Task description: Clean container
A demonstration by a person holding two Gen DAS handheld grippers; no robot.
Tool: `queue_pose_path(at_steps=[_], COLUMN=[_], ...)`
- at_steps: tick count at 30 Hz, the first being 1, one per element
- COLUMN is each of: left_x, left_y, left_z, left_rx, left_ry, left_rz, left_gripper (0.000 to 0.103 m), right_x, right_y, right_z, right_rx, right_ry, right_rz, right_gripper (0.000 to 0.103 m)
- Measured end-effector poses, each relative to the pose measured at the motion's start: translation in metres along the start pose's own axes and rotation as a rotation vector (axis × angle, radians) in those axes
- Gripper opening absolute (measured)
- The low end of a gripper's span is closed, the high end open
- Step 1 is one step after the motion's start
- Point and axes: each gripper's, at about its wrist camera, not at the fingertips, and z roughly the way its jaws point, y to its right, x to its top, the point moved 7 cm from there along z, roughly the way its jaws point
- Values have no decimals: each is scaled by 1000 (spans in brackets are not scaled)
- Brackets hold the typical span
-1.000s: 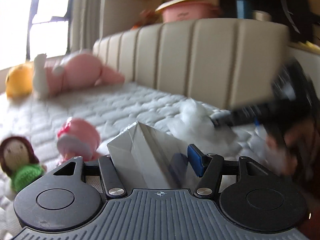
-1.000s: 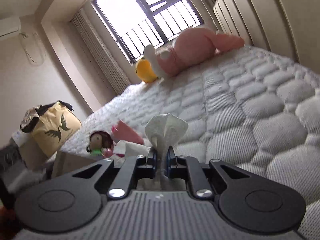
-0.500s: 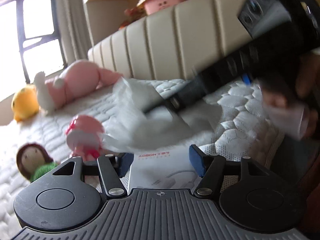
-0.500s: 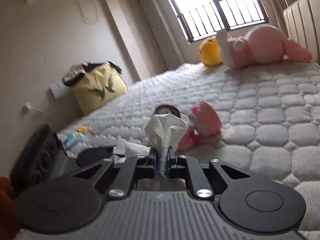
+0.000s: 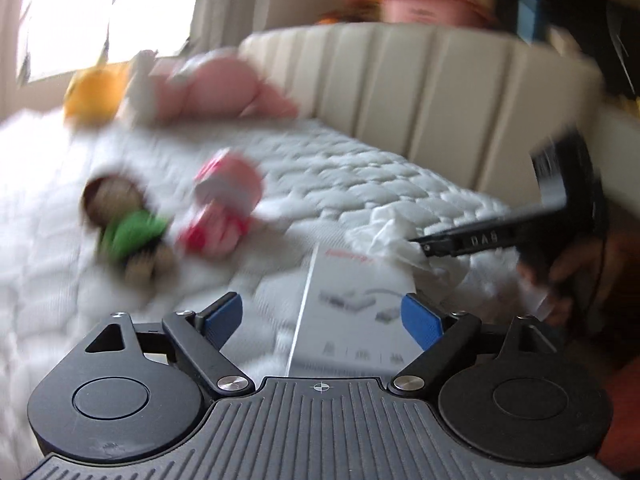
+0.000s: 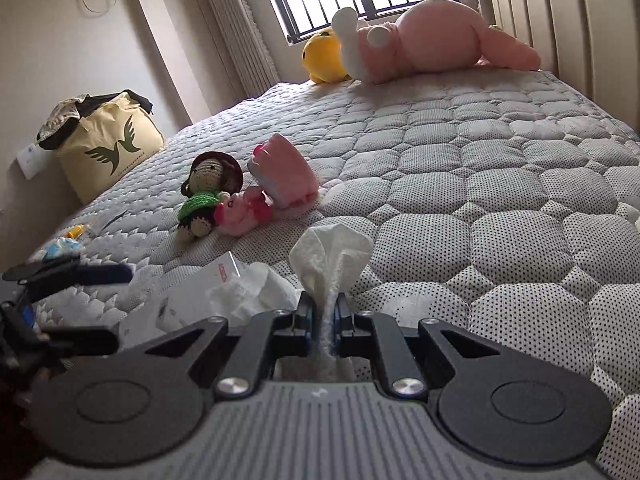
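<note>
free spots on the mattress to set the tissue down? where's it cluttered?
Bare quilt lies right of the right claw and its tissue, toward the headboard, and between the pink pouch and the pink plush. Crowded on the left: doll, white box, loose tissues, left claw.

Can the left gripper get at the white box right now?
Probably yes: the left gripper is open, with the white box lying between its fingers on the mattress; nothing blocks it.
</note>
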Motion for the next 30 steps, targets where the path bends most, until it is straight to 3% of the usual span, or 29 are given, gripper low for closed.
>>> queue_pose_path(at_steps=[4,6,12,16,20,27,30], left_x=[-14,-14,-12,-2,6,30,48], left_y=[-35,-46,-45,-22,-14,-21,-7], left_z=[-12,-13,36,64,79,110,146], left_rx=[-54,-55,-234,-252,-219,-263,-262], left_ry=[-90,-100,-233,-263,-248,-180,-178], left_rz=[-267,-309,-445,-331,-258,-331,-274], left_gripper=[91,91,93,95,98,96,96], right_x=[6,5,-21,-52,-57,-25,1], right_y=[-5,-7,-4,-16,-15,14,33], right_z=[-2,-8,-42,-45,-30,-6,6], right_rx=[17,36,161,255,233,228,166], right_ry=[16,24,-10,-82,-69,21,80], right_rz=[-11,-15,108,185,209,251,220], right_gripper=[11,11,11,11,18,15,11])
